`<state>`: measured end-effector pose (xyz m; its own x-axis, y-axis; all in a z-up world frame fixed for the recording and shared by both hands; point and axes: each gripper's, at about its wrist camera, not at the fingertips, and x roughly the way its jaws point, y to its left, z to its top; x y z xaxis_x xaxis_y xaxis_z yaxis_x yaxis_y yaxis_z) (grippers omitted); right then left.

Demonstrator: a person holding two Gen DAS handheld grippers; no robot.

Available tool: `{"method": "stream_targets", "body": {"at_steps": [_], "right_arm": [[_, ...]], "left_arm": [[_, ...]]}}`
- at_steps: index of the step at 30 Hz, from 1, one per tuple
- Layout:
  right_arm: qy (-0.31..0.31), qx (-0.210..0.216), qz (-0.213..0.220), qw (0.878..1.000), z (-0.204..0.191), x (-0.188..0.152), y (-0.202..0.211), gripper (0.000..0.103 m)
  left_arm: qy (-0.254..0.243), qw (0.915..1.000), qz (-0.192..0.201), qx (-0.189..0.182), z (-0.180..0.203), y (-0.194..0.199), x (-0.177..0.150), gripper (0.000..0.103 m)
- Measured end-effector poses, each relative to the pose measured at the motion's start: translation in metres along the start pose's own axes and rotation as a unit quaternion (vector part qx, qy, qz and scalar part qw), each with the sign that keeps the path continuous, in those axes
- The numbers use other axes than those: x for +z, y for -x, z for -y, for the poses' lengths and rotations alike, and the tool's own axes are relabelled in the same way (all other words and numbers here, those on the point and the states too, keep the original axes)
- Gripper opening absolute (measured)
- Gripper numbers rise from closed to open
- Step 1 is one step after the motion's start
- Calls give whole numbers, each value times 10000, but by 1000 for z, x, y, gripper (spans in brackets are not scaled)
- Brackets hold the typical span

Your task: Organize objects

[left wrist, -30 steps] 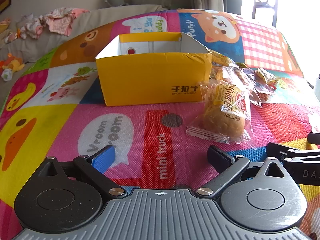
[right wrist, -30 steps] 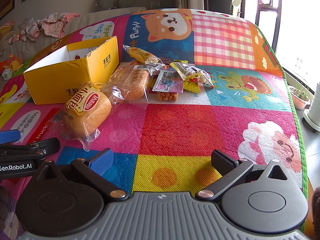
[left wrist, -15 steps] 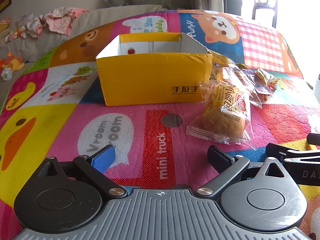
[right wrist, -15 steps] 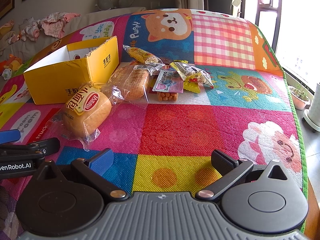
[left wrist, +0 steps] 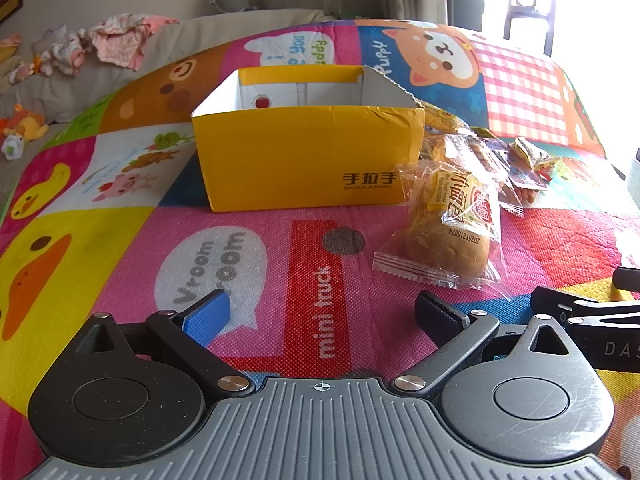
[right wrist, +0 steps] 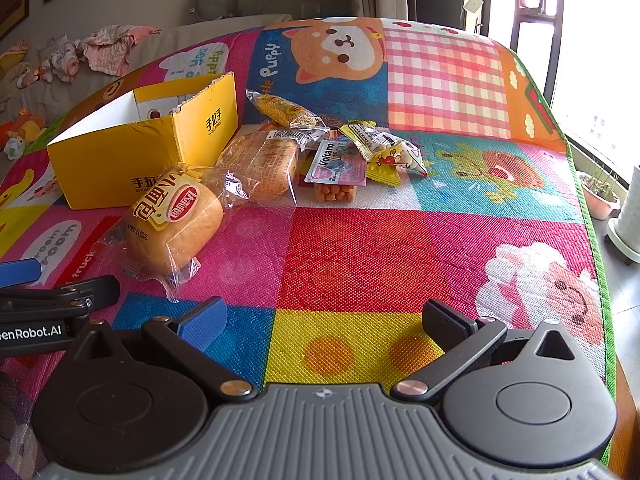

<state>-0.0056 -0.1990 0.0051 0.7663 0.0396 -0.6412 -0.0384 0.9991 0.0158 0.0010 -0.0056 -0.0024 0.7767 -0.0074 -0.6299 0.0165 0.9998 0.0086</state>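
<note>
- Snacks lying loose on a woven, colour-patched mat (right wrist: 360, 264), none in the box.
- Left gripper (left wrist: 320, 312) spread wide and empty, low over the pink "mini truck" patch; bare mat between blue pad and black pad.
- Right gripper (right wrist: 324, 320) likewise wide open, holding nothing, over blue and yellow squares, just beside the left one.
- Bun (right wrist: 176, 220), round and golden in crinkly clear wrap, nearest item, ahead of both grippers, close to the box corner.
- Broad open red patch to the right of the bun, running to the green mat edge.
- Box (left wrist: 308, 160): yellow cardboard, open-topped, white inside, torn upper rim, upright on the mat.
- Second wrapped bread (right wrist: 260, 164), orange puffs pack (right wrist: 336, 176) and small yellow packets (right wrist: 384, 148) heaped right of the box, touching and overlapping.
- Long yellow packet (right wrist: 284, 110) farthest, behind the heap.
</note>
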Motion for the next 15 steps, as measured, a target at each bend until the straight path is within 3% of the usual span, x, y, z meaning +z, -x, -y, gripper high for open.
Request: {"method": "stream_targets", "body": {"at_steps": [15], "right_arm": [[0, 2, -2, 10000, 0, 0, 0, 103]], "left_arm": [[11, 10000, 0, -12, -1, 0, 0, 102]]}}
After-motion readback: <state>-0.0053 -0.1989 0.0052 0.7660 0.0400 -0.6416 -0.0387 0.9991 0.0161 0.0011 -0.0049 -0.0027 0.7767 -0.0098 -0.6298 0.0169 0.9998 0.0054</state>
